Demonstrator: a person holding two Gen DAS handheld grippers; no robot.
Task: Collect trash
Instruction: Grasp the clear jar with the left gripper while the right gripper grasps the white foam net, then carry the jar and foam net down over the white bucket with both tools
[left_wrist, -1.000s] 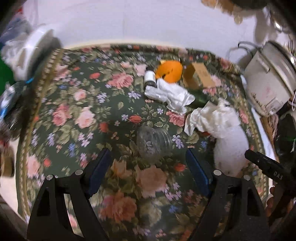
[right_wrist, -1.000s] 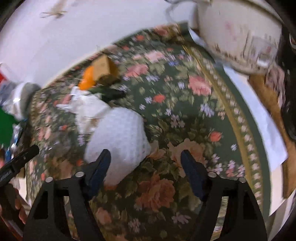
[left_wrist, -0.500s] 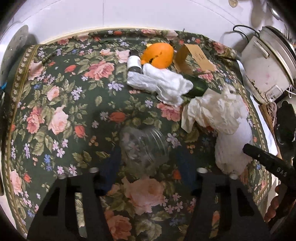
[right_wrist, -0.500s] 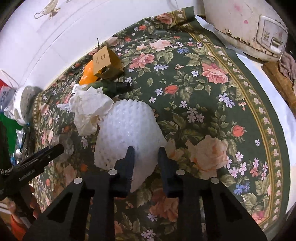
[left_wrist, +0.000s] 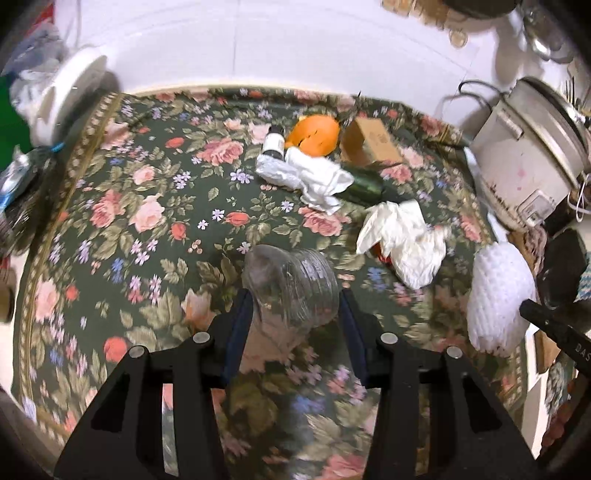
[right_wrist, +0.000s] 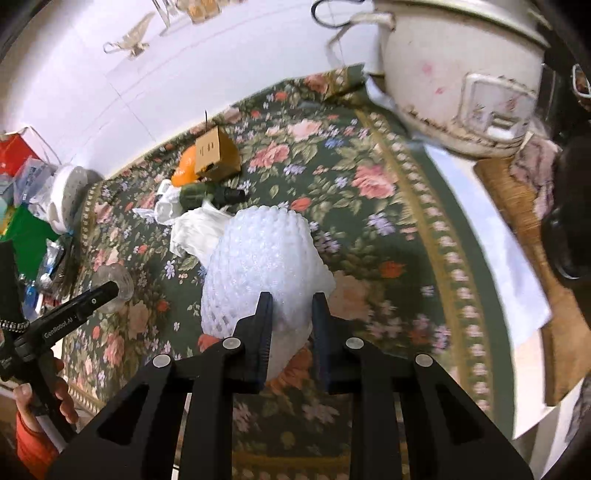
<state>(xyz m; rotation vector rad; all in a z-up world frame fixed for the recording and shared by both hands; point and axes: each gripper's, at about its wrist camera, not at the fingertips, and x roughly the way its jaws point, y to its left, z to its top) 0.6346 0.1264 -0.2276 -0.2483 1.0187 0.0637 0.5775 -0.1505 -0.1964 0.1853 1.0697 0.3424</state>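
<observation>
On a flowered tablecloth (left_wrist: 147, 206) lies scattered trash. My left gripper (left_wrist: 293, 314) is shut on a crushed clear plastic cup (left_wrist: 291, 284) and holds it a little above the cloth. My right gripper (right_wrist: 291, 314) is shut on a white foam fruit net (right_wrist: 258, 258), which also shows in the left wrist view (left_wrist: 498, 295). Crumpled white tissue (left_wrist: 406, 240) lies between the two. Further back lie a white wrapper (left_wrist: 310, 177), a small bottle (left_wrist: 274, 142), orange peel (left_wrist: 316, 134), a cardboard box (left_wrist: 369, 142) and a dark green bottle (left_wrist: 365, 188).
A white rice cooker (left_wrist: 532, 147) stands at the right edge of the table, beside a wooden board (right_wrist: 517, 206). A white round fan-like object (left_wrist: 66, 107) and bags sit at the far left. A white wall runs behind the table.
My left gripper closed on the plastic cup and lifted it. My right gripper closed on the foam net and raised it off the cloth.
</observation>
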